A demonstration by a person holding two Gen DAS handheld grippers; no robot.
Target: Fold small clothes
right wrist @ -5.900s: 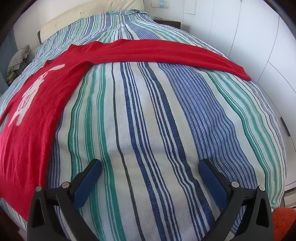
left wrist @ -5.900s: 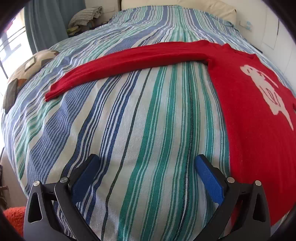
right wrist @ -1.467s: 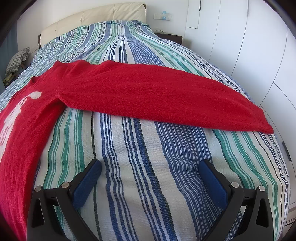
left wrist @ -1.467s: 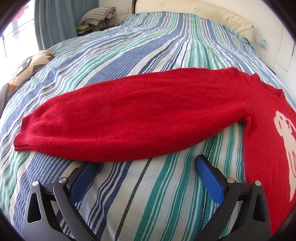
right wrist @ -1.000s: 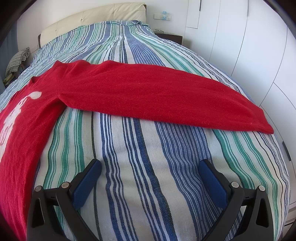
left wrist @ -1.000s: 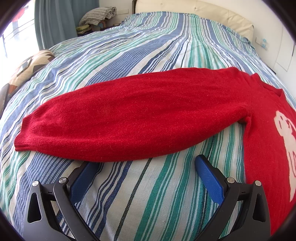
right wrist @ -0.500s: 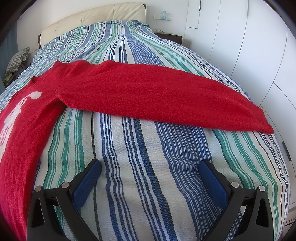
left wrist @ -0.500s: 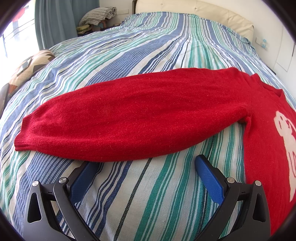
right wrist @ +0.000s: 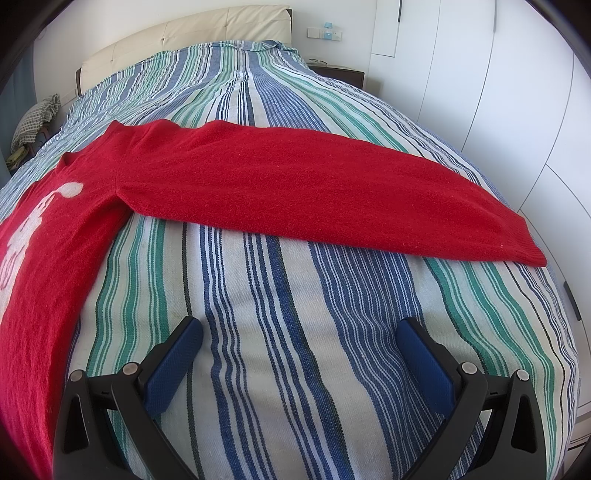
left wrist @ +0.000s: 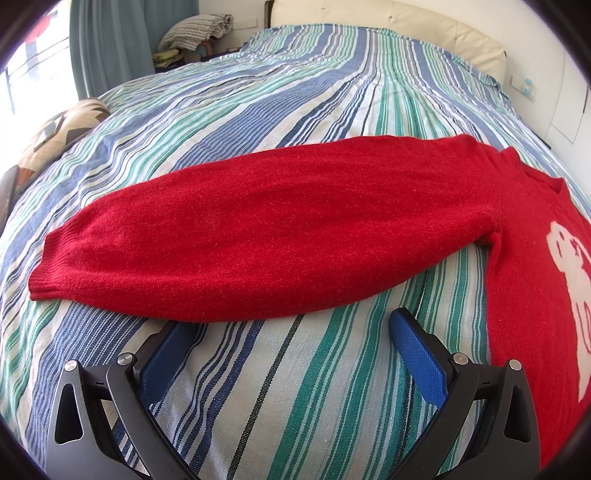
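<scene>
Sweater [left wrist: 535, 258] lies flat on the striped bedspread [left wrist: 295, 387], each sleeve [left wrist: 258, 236] stretching crosswise just ahead of my fingertips, cuffs pointing outward, while my left gripper [left wrist: 291, 332] and right gripper [right wrist: 301, 330] gape wide, holding nothing.

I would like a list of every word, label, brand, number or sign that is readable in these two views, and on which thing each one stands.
No readable text in either view.
Red sweater: the white design on its front is a picture; any marks in it are cut off by the frame edge.
Wall switch plate: too small to read.
Striped bedspread, left tongs, right tongs: no print visible.
</scene>
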